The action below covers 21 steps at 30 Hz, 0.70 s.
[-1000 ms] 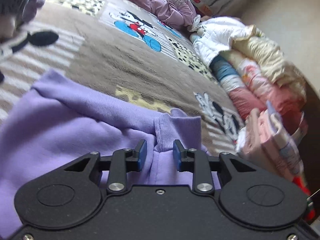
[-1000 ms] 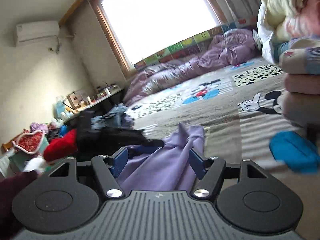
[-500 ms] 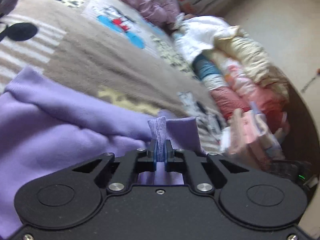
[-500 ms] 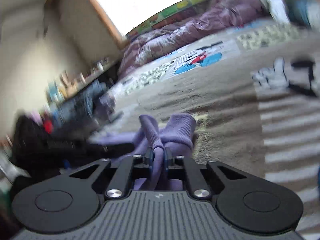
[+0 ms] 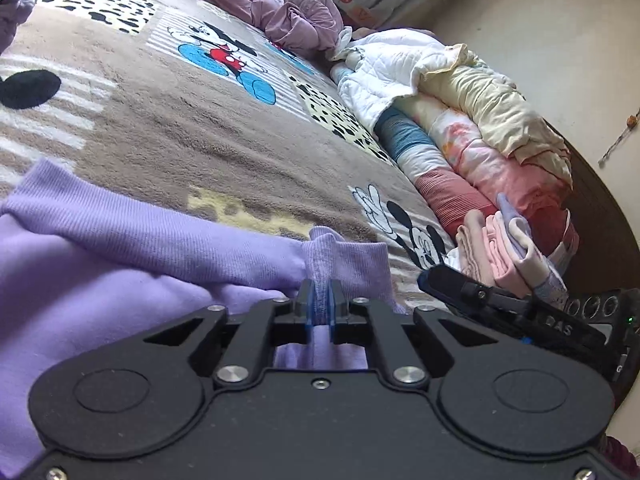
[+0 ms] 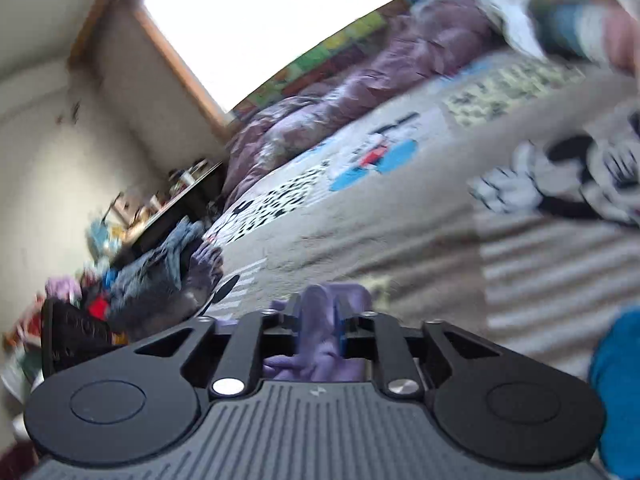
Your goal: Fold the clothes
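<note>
A lilac sweatshirt lies on the cartoon-print blanket, filling the lower left of the left wrist view. My left gripper is shut on the ribbed cuff of its sleeve, which bunches up between the blue pads. In the blurred right wrist view my right gripper is shut on another fold of the lilac sweatshirt, lifted a little off the blanket. The other gripper's black body shows at the right of the left wrist view.
A stack of folded quilts and pink clothes lines the blanket's right side. A crumpled mauve duvet lies at the far end under the window. Dark clothes and clutter sit at the left.
Both grippers went from open to shut on the lilac sweatshirt. The right gripper has since swung and tilted with the cloth; the left holds the cuff steady.
</note>
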Motion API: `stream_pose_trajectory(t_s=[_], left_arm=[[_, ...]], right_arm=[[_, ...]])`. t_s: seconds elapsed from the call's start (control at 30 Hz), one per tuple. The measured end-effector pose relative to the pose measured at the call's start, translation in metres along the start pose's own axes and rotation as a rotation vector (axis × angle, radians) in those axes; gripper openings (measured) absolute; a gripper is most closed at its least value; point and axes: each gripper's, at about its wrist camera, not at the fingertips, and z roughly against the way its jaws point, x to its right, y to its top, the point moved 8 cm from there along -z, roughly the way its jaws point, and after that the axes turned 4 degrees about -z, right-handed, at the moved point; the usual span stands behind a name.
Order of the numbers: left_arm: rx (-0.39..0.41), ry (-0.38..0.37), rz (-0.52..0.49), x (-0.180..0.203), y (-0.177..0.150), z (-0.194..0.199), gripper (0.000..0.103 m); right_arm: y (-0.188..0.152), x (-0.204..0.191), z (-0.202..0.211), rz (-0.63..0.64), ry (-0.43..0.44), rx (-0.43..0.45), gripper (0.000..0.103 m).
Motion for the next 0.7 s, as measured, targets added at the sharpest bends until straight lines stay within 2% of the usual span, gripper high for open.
stream_pose_trajectory(t_s=[0.03, 0.07, 0.13, 0.17, 0.2, 0.27, 0.37, 0.43, 0.47, 0.57, 0.63, 0.7], left_arm=[[0.007, -0.010, 0.028, -0.003, 0.002, 0.000, 0.012], [0.010, -0.017, 0.051, -0.005, 0.004, -0.001, 0.024], [0.007, -0.023, 0.084, -0.010, 0.005, -0.006, 0.026], [0.004, -0.026, 0.095, -0.012, 0.006, -0.008, 0.025], [0.000, -0.031, 0.097, -0.012, 0.005, -0.008, 0.002], [0.004, -0.047, 0.096, -0.012, 0.005, -0.007, 0.002], [0.065, -0.088, 0.066, -0.001, 0.013, 0.008, 0.002], [0.024, -0.013, 0.047, -0.006, 0.010, -0.003, 0.002], [0.003, 0.022, 0.043, -0.010, 0.007, -0.009, 0.003], [0.011, 0.071, 0.065, -0.017, 0.008, -0.010, 0.006], [0.074, 0.090, 0.104, -0.022, 0.014, 0.002, 0.005], [0.116, 0.074, 0.112, -0.021, 0.018, 0.012, 0.005]], right_arm=[[0.002, -0.006, -0.004, 0.057, -0.012, -0.010, 0.040], [0.003, -0.013, -0.008, 0.114, -0.024, -0.021, 0.043], [-0.001, -0.010, -0.022, 0.160, -0.067, -0.065, 0.040], [-0.002, -0.008, -0.023, 0.134, -0.049, -0.069, 0.027], [-0.004, -0.006, -0.024, 0.106, -0.030, -0.072, 0.021], [-0.007, 0.003, -0.026, 0.021, 0.001, -0.074, 0.011], [-0.010, 0.023, -0.027, -0.156, 0.040, -0.072, 0.009], [-0.012, 0.037, -0.028, -0.273, 0.065, -0.069, 0.007], [-0.013, 0.044, -0.029, -0.332, 0.078, -0.068, 0.003], [-0.013, 0.040, -0.028, -0.297, 0.045, -0.064, 0.003], [-0.013, 0.036, -0.028, -0.262, 0.012, -0.059, 0.003], [-0.014, 0.033, -0.026, -0.228, -0.023, -0.047, 0.003]])
